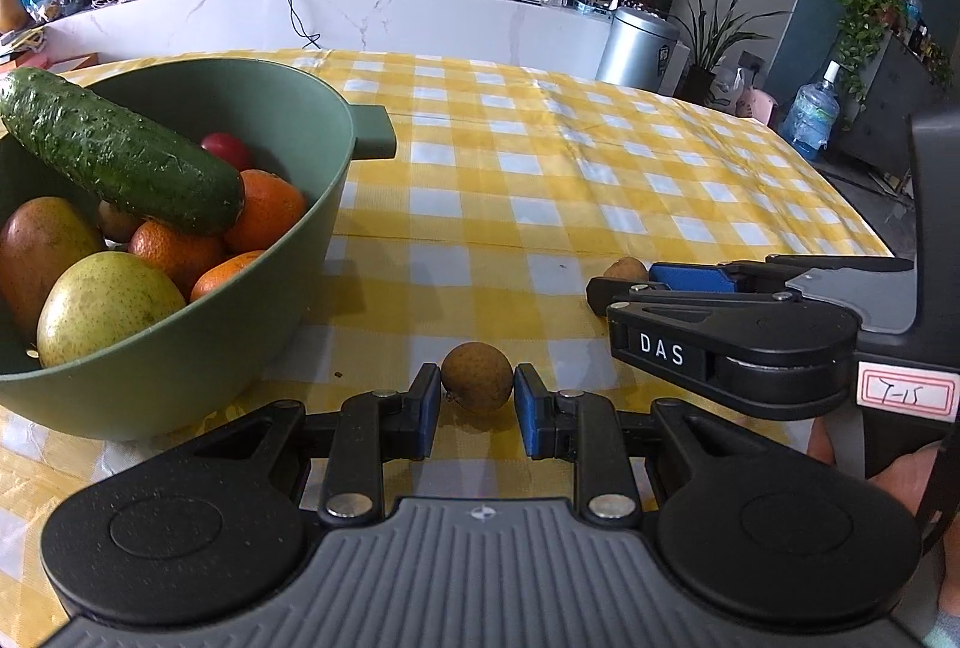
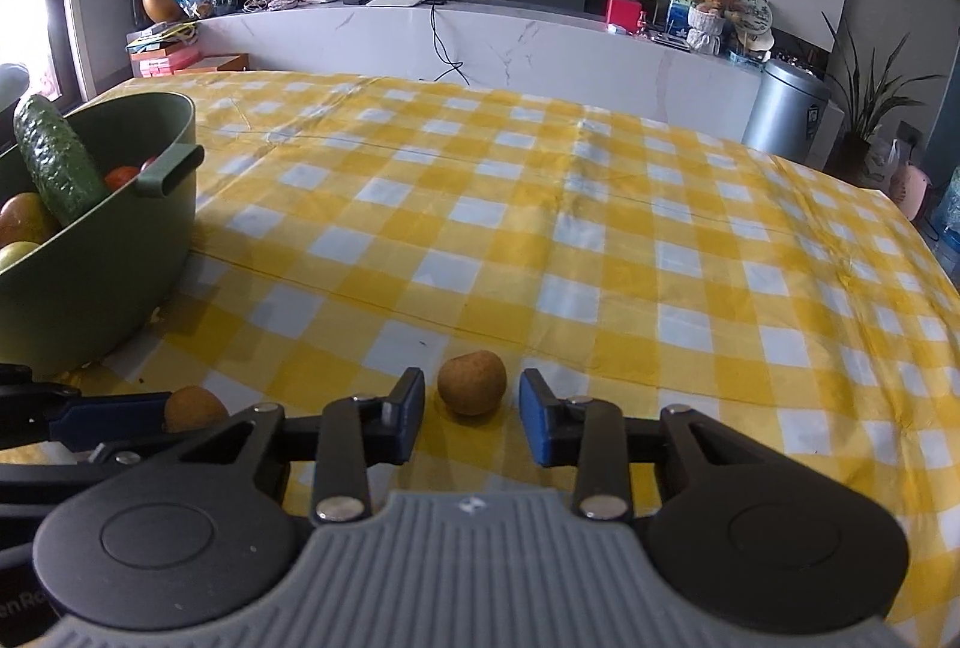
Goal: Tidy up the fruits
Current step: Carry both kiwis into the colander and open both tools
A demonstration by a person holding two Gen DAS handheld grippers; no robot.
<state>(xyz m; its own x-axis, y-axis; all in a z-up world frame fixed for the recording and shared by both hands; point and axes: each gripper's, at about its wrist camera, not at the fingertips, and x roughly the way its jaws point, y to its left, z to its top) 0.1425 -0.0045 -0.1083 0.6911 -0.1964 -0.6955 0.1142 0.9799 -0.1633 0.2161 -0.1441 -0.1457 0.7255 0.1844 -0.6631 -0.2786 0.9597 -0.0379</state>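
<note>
1. My left gripper has its blue pads either side of a small brown round fruit on the checked tablecloth. The pads look just touching or a hair off it, so I cannot tell whether it is clamped yet.
2. My right gripper is spread apart around a second brown fruit, with clear gaps on both sides; nothing is gripped there.
3. Just left of my left gripper stands the green bowl. It already holds a cucumber propped on the rim, oranges, a pear, a mango and a small red fruit.
4. I judge the job nearly done: these two brown fruits are the only loose ones I see, both still to go in the bowl.
5. Beyond both grippers the cloth shows no further fruit.
</note>
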